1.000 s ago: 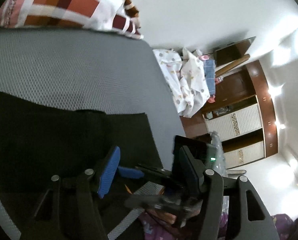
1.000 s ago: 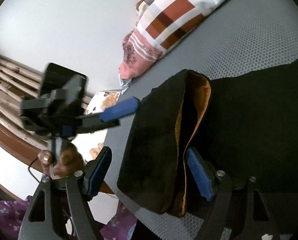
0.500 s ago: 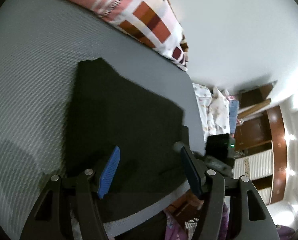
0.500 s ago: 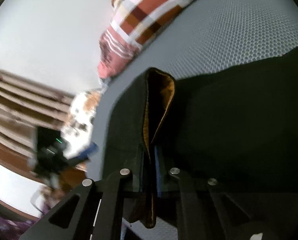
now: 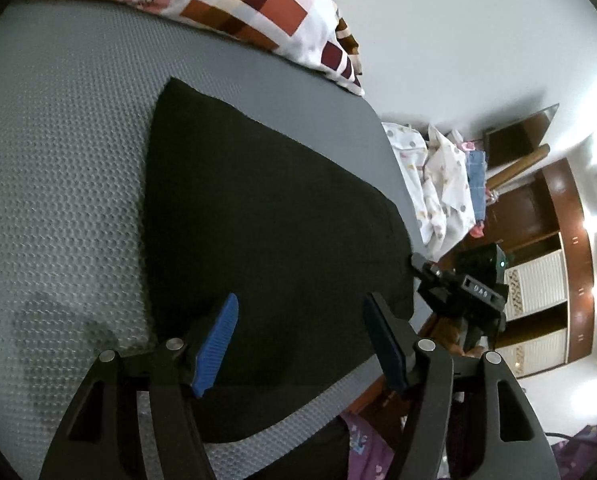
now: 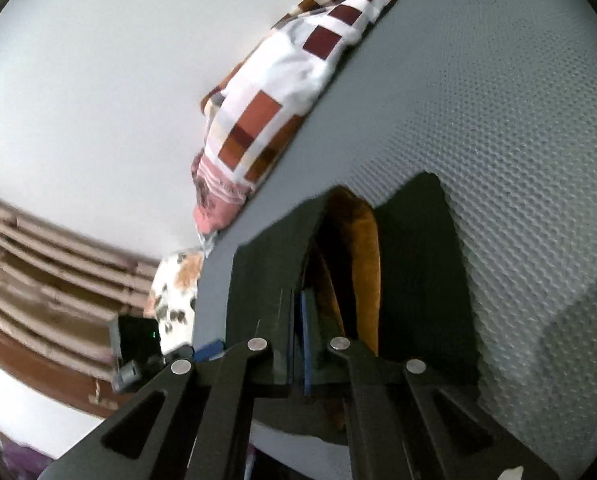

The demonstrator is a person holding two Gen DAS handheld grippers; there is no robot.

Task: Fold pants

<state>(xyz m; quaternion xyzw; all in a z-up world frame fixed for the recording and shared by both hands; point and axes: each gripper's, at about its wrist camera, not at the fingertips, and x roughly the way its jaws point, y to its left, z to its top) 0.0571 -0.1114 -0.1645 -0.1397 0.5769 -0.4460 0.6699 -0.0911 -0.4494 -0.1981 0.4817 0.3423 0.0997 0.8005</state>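
Pants (image 5: 266,248), black, lie flat on the grey textured mattress (image 5: 58,184), with a patchwork pillow (image 5: 258,8) at its far edge against the white wall. Left gripper (image 5: 298,340) hangs above their near edge, jaws apart and just now widening, nothing pinched. Spotted bedding (image 5: 438,184) and a wooden wardrobe (image 5: 538,280) stand right. Right gripper (image 6: 296,332) is clamped on a raised fold with orange lining (image 6: 364,272); its pads are mostly hidden by cloth

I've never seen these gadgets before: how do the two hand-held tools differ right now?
The left tool stands open above the black pants, gripping nothing; the right tool is shut on the pants' edge. The left's blue pads show fully; the right's are mostly hidden by cloth. Both have black frames.
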